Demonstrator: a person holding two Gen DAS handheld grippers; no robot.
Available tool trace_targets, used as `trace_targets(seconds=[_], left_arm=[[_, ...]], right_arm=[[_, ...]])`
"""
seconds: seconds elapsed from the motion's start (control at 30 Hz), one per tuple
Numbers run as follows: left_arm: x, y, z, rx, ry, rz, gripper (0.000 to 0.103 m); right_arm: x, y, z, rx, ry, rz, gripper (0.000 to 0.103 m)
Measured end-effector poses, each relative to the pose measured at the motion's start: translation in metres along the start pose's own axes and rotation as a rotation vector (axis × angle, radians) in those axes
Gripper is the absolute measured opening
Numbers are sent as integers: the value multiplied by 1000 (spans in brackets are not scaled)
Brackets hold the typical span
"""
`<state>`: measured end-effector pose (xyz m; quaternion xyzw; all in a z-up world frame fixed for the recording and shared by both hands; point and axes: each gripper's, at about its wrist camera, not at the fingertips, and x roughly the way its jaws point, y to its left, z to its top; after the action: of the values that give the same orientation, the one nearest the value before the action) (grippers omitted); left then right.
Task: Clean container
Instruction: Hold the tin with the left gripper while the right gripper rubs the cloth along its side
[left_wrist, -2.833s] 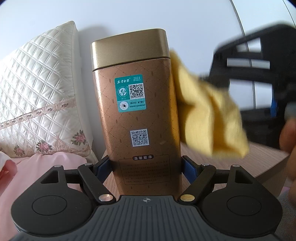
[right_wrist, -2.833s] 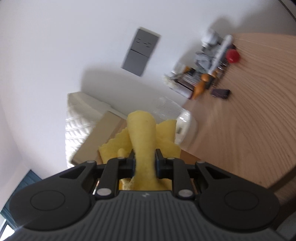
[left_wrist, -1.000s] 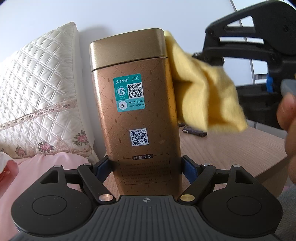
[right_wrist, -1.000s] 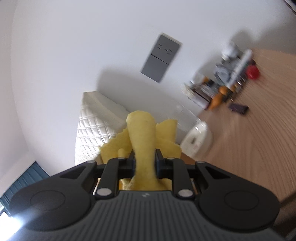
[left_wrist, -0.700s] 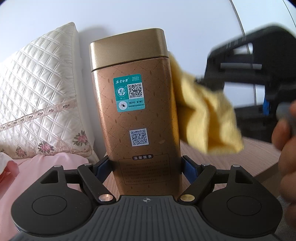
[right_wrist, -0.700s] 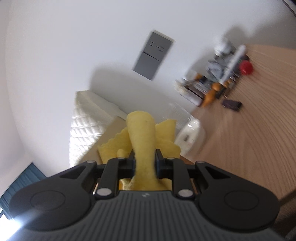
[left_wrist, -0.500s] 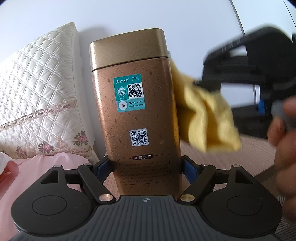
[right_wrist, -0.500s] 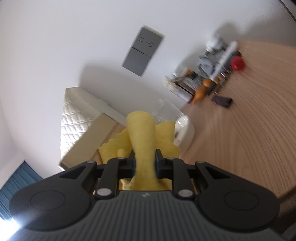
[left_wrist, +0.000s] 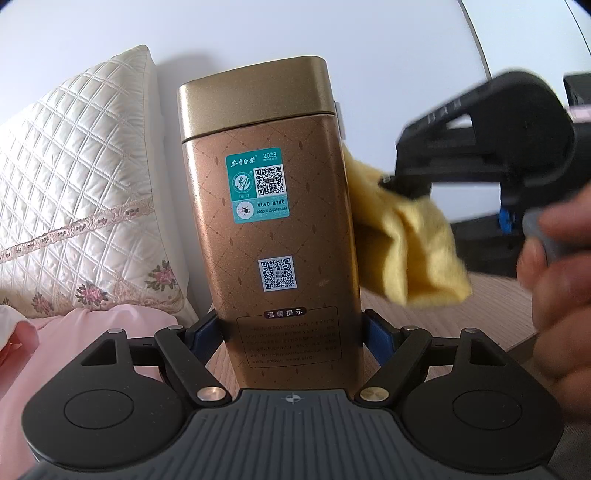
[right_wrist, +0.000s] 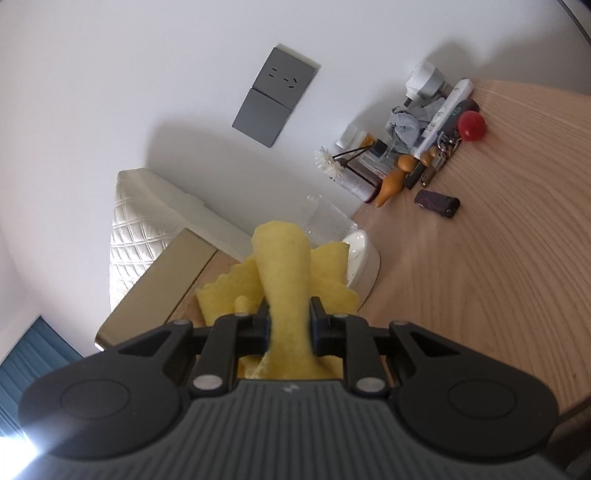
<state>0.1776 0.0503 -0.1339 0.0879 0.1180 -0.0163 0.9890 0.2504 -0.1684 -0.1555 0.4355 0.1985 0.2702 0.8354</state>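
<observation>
A tall gold tin container (left_wrist: 280, 236) with a lid and teal sticker stands upright between my left gripper's (left_wrist: 295, 332) fingers, which are shut on its lower part. My right gripper (right_wrist: 290, 325) is shut on a yellow cloth (right_wrist: 284, 273). In the left wrist view the cloth (left_wrist: 410, 243) presses against the tin's right side about midway up, with the right gripper (left_wrist: 402, 184) just right of it. The tin (right_wrist: 159, 280) shows left of the cloth in the right wrist view.
A quilted cream pillow (left_wrist: 74, 192) and pink bedding (left_wrist: 74, 347) lie left of the tin. The wooden table (right_wrist: 480, 266) carries a white jar with a clear lid (right_wrist: 354, 251), a clutter of small items (right_wrist: 417, 147), and a dark lighter (right_wrist: 437, 203). A wall socket (right_wrist: 277, 96) is above.
My right gripper has slid the cloth down the tin's right side from near the lid to about mid-height. The left gripper and tin have stayed still.
</observation>
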Motion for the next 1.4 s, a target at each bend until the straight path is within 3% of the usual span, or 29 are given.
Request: trace_targets(seconds=[0.23,0.57,0.87,1.13,1.4], left_arm=[[5,11,3,0,0,-9,82],[17,6,8,-2,-1,-10,82],[3,-11,3,1,0,-11,82],[-16,-29,0,5,2,-12,82],[-21,-33,0,6,2,-12,82]], right_arm=[[2,20,18,-22,-47,87,21],[11,-9,6,24,19,-3,21],[2,19,16,-46,-45,88,22],[3,-10,1,13,39,-22,22],[-9,27,16,-49,-48,108,22]])
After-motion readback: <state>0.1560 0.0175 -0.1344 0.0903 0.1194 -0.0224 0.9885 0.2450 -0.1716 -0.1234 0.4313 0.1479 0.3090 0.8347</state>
